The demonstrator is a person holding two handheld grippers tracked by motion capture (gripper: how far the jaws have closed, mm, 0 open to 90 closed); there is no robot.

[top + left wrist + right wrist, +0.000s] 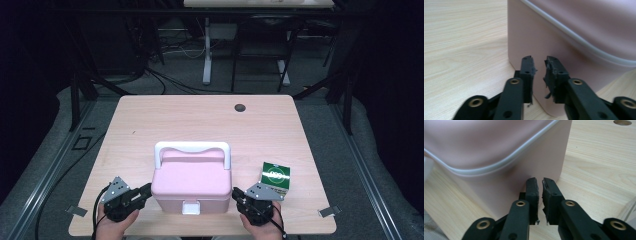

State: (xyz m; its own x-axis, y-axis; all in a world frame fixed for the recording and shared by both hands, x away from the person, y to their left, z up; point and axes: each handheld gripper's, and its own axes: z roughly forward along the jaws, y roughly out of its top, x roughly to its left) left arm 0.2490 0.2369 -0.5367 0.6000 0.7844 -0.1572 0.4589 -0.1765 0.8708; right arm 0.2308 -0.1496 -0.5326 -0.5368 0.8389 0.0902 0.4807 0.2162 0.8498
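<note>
I have my left gripper and right gripper at the two sides of the pink plastic box with a white handle, near the table's near edge. Both sets of jaws are open a crack (left a bit wider), holding nothing. The lid looks shut, so opening or moving is all still to do.

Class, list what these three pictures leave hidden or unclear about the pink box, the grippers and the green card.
- Pink box contents: high view, closed lid hides them.
- Latch: high view, too small to tell if fastened.
- Green card: high view, print too small; right gripper covers its near edge.
- Left gripper: left gripper view, touching the box wall or not is unclear.
</note>
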